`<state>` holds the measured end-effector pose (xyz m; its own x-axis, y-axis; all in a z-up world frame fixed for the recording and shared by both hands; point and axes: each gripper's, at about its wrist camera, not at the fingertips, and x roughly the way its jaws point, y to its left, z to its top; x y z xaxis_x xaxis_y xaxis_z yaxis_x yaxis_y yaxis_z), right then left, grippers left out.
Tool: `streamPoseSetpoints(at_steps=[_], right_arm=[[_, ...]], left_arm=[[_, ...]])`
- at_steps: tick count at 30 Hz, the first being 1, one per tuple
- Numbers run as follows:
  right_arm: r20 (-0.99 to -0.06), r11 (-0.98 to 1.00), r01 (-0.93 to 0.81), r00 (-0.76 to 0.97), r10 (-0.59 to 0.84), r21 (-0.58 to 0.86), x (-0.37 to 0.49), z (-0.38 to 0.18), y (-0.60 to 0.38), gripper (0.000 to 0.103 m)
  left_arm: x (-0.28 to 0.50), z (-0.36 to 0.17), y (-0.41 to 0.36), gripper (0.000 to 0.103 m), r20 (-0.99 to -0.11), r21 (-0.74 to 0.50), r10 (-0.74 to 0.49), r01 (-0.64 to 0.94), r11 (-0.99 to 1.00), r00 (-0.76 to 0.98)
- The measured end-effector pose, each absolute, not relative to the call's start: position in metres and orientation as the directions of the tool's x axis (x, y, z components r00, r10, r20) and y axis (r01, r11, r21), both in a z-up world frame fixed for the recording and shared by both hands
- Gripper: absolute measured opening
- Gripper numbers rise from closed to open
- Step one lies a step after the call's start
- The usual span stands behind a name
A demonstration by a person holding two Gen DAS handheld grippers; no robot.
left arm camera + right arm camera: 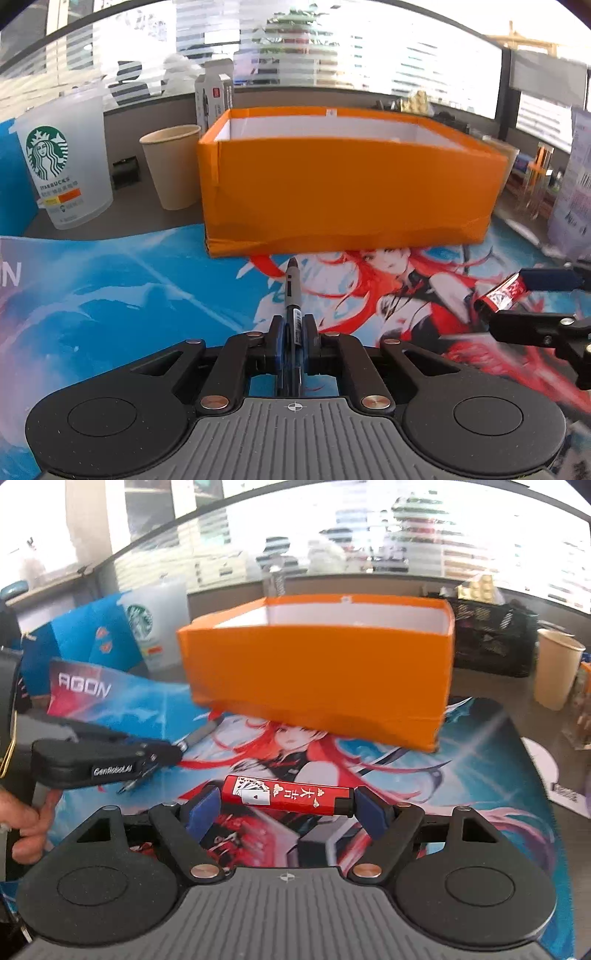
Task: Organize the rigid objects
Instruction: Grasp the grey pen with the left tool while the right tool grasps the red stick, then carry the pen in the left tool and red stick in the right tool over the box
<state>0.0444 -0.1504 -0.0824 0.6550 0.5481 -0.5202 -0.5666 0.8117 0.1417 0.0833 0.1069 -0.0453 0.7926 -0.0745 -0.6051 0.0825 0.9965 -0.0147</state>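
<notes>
My left gripper [294,325] is shut on a grey marker pen [292,291] that points forward at the open orange box [351,192]. My right gripper [286,801] is shut on a red lighter [286,794], held crosswise by its two ends above the printed mat. The orange box [317,672] stands just beyond it, its white inside visible. In the left wrist view the right gripper [517,299] with the lighter [500,293] shows at the right. In the right wrist view the left gripper [173,751] with the pen [201,733] shows at the left.
A printed anime desk mat [129,295] covers the desk. A Starbucks cup [62,162], a paper cup [173,166] and a pen carton [214,99] stand left of the box. Another paper cup [557,668] and a black basket [495,638] stand at the right.
</notes>
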Motion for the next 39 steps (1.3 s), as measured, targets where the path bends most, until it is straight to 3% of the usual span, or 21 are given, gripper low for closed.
streamPoseSetpoints(at_steps=[21,39], right_arm=[[-0.384,0.822,-0.561,0.740,0.553,0.103,0.056,-0.023,-0.149,0.076],[-0.314,0.816,-0.574,0.763,0.565,0.071,0.106,0.016,-0.126,0.076]], left_arm=[[0.084,0.047,0.111,0.007,-0.428,-0.052,-0.129,0.118,0.992,0.894],[0.130,0.081,0.106,0.008,-0.366,-0.041,-0.147,0.142,0.989,0.919]])
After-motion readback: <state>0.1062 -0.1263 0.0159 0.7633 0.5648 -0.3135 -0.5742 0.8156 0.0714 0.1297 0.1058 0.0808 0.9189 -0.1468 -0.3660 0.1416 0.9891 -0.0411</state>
